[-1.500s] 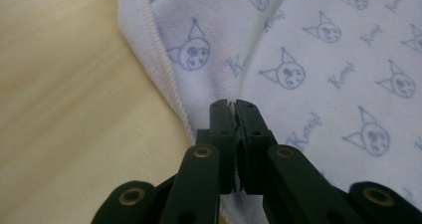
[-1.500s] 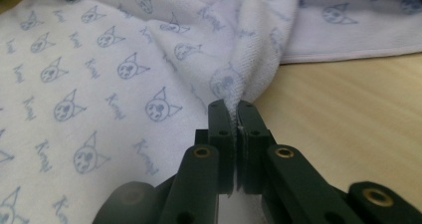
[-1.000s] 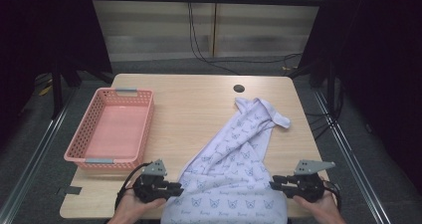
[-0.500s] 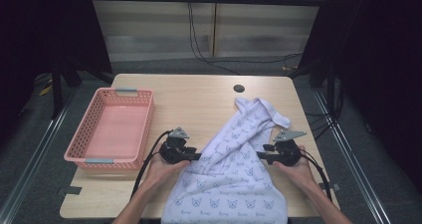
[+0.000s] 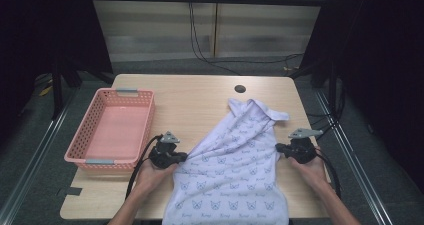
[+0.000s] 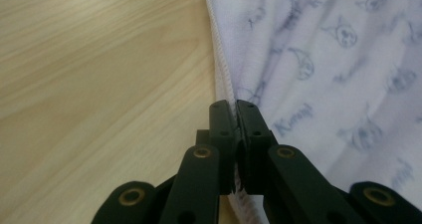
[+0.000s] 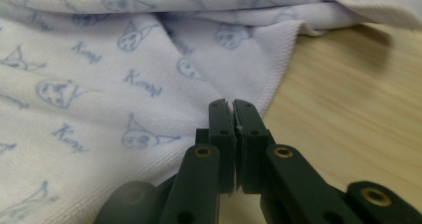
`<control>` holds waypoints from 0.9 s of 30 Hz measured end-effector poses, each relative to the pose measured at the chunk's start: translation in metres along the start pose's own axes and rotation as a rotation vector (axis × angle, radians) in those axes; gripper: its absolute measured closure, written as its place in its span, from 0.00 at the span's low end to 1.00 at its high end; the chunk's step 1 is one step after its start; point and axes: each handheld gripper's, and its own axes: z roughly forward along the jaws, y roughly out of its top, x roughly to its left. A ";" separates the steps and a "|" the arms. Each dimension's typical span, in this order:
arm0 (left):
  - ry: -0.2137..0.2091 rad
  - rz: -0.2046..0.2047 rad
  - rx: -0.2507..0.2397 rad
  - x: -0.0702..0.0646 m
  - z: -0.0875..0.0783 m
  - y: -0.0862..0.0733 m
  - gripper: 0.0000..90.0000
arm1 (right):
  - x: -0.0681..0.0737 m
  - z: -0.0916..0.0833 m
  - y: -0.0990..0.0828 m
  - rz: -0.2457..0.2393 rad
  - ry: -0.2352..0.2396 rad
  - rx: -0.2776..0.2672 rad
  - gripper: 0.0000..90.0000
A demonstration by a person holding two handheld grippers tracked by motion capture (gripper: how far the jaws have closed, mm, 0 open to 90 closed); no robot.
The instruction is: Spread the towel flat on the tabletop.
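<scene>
The pale lilac towel (image 7: 99, 74) carries a repeating blue print: a small cat-like face with a script word beside each one. The word reads roughly "Kirapi", though its letters are too loose to be sure. One clear copy sits at ten o'clock in the right gripper view.

Wooden table (image 5: 200, 92) carries pink basket (image 5: 112, 130) and printed towel (image 5: 235, 165).

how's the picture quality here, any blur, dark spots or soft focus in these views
High view: table evenly lit, surroundings nearly black, towel print legible. Left gripper view: left gripper fairly sharp, far towel print smeared. Right gripper view: right gripper and nearby print crisp, far folds soft, a shadow under the far fold.
</scene>
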 end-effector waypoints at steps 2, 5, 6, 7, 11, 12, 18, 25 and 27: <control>-0.005 0.009 0.000 -0.004 -0.003 -0.004 0.97 | -0.008 -0.002 0.003 0.038 0.002 -0.024 0.98; 0.007 0.019 0.012 -0.010 -0.008 -0.008 0.97 | -0.011 -0.001 0.015 0.017 -0.002 -0.057 0.98; 0.017 0.012 0.012 -0.010 -0.010 -0.009 0.97 | -0.010 0.002 0.020 0.025 0.004 -0.069 0.97; 0.016 -0.004 0.006 -0.008 -0.012 -0.012 0.97 | -0.010 0.004 0.023 0.034 0.016 -0.080 0.97; 0.005 -0.034 0.014 -0.006 -0.022 -0.022 0.96 | 0.000 0.013 0.019 -0.001 0.046 -0.032 0.97; -0.004 -0.029 0.016 -0.009 -0.024 -0.024 0.96 | 0.003 0.013 0.016 -0.010 0.052 -0.017 0.96; -0.081 -0.016 0.040 -0.034 -0.038 -0.039 0.95 | 0.019 -0.006 -0.010 -0.035 0.109 0.033 0.96; -0.104 0.028 -0.032 -0.051 -0.050 -0.039 0.78 | 0.030 -0.031 -0.025 -0.033 0.132 0.014 0.89; -0.097 0.025 -0.060 -0.049 -0.046 -0.029 0.75 | 0.029 -0.033 -0.022 -0.035 0.138 -0.015 0.85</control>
